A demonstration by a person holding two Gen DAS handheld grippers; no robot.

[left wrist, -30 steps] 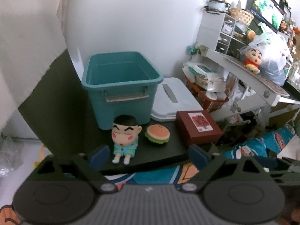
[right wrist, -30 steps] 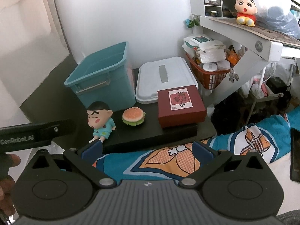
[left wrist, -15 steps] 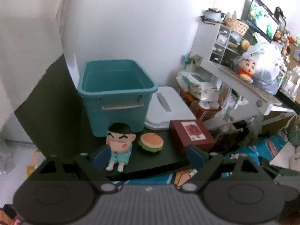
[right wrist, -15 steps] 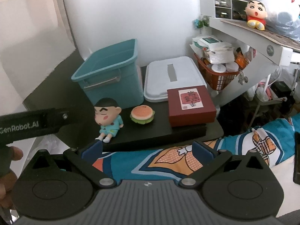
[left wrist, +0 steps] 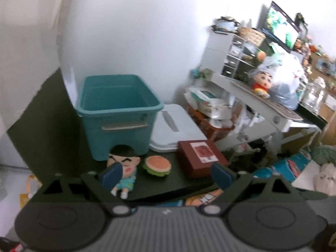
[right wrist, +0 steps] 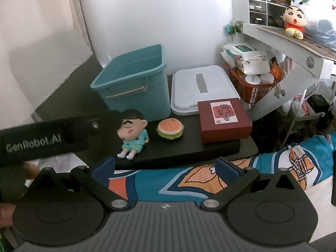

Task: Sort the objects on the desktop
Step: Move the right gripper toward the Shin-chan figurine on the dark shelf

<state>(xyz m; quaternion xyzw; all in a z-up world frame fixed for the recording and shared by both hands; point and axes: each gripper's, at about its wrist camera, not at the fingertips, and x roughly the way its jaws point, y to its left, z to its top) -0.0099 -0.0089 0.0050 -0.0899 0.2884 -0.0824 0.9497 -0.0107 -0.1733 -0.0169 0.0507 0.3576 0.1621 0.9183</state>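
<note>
Risk sits mainly with the boy figurine (right wrist: 132,134) — it sits near the front edge of the desk (right wrist: 189,149), just in front of the teal bin (right wrist: 134,84). The left hand-held gripper (left wrist: 167,173) hangs released near it, its one blue finger overlapping the figure's face, so a skewed close could tip it off. The right hand-held gripper (right wrist: 164,168), also released, hangs short of the desk — apart from the burger toy (right wrist: 170,129) and red box (right wrist: 223,120).

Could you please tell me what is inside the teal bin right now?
The teal bin looks empty: bare inner walls show in both views. Its near wall hides part of the floor, so something flat there cannot be ruled out.
</note>
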